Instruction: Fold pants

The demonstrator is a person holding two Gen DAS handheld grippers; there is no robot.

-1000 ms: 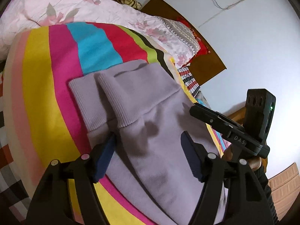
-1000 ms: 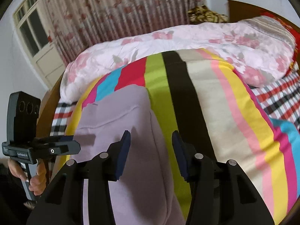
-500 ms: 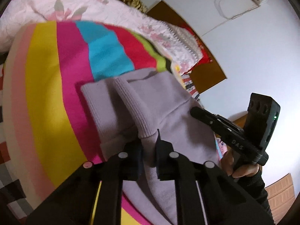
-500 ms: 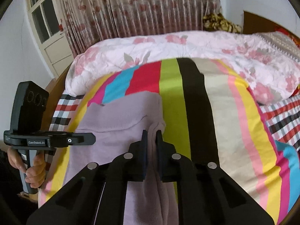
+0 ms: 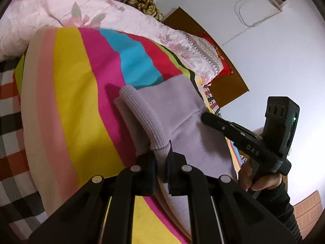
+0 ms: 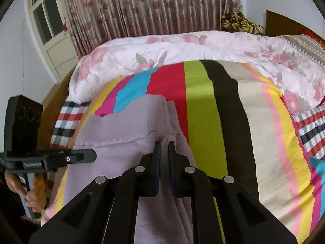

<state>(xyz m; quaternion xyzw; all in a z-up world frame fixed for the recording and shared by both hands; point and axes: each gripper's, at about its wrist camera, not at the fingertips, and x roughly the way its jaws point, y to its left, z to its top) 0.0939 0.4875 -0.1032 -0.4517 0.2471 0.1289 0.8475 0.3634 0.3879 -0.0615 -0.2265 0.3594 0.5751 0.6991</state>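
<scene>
In the left wrist view, the left claw [image 5: 161, 158] is clamped on the ribbed cuff end of the lilac pants [image 5: 172, 109], a pinch of fabric squeezed between its two dark pads. The cuff stands raised off the striped blanket [image 5: 81, 105] that covers the bed, and the rest of the garment runs back under the claw and towards the right. The right claw [image 5: 205, 117] reaches in from the right, its tip against the far edge of the same fabric; the person's right hand [image 5: 262, 180] grips its handle below. A pink floral quilt [image 5: 61, 8] lies bunched beyond the blanket, and a brown headboard [image 5: 225, 81] stands against the pale wall.

In the right wrist view, the right claw [image 6: 164, 148] is closed narrowly on a fold of the pants [image 6: 126, 126] just below the ribbed band. The garment lies on the left part of the blanket [image 6: 223, 122], over its yellow, pink and blue stripes. The left claw [image 6: 91, 156] comes in from the left edge, held by the person's left hand [image 6: 34, 193]; from here its grip cannot be made out. Flowered curtains [image 6: 154, 6] hang behind the quilt [image 6: 182, 48].
</scene>
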